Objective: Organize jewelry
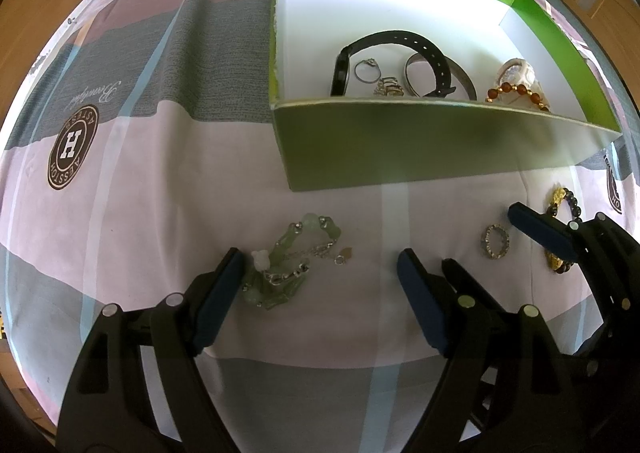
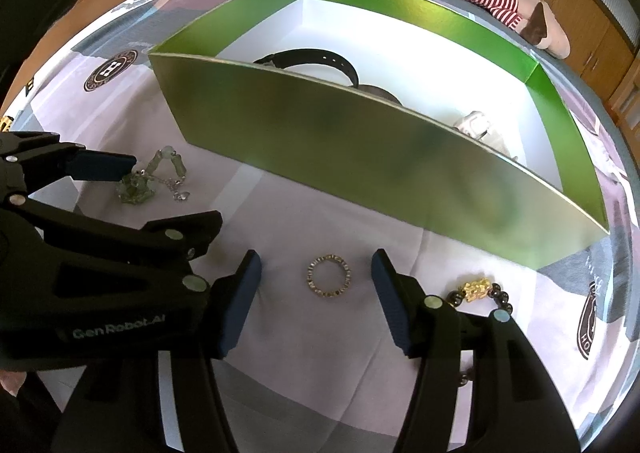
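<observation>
While both grippers hang spread over the bedspread, right gripper (image 2: 316,301) straddles the small ring (image 2: 329,277).
Ring lies flat between the wide right jaws, just ahead of the pads; it has no long axis. Left gripper (image 1: 320,293), also wide, sits beside the green bead bracelet (image 1: 288,265). Green box (image 2: 360,157) wall stands just beyond; dark bead bracelet (image 2: 484,291) lies near the right finger.

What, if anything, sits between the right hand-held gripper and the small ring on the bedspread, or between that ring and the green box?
Nothing visible blocks the grasp: the ring lies flat between the open fingers of the right hand-held gripper. Toward the green box, only its tall near wall stands in the way, so the ring must probably be lifted over it.
</observation>
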